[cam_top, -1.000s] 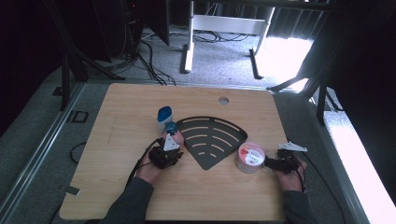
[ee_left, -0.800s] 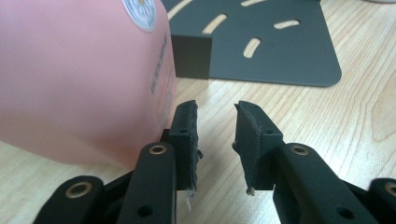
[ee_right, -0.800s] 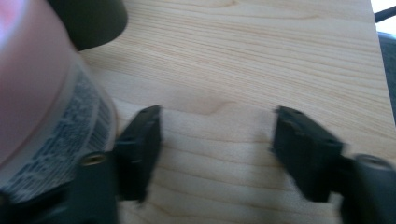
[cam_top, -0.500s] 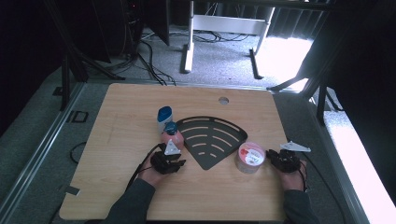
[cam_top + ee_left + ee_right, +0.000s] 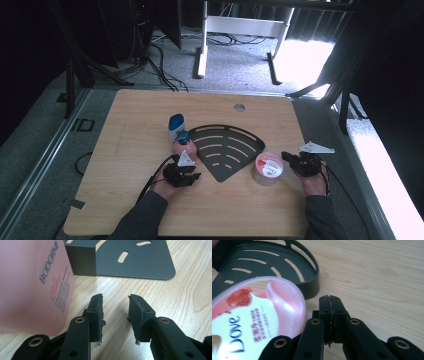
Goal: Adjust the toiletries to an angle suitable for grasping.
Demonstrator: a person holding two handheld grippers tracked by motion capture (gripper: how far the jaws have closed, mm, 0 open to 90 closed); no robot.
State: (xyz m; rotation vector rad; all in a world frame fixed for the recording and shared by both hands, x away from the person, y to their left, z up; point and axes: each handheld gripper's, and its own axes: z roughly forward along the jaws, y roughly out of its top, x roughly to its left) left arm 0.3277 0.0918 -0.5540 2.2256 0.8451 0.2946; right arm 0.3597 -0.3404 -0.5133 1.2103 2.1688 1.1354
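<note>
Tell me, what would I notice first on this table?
Probably the black fan-shaped rack lying flat in the middle of the wooden table. A pink bottle stands at its left by the left gripper, and a round pink-lidded tub sits at its right beside the right gripper.

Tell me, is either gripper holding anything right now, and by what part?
Nothing is held. The left gripper has its fingers apart over bare wood, beside the pink bottle. The right gripper has its fingers pressed together, empty, next to the Dove jar.
</note>
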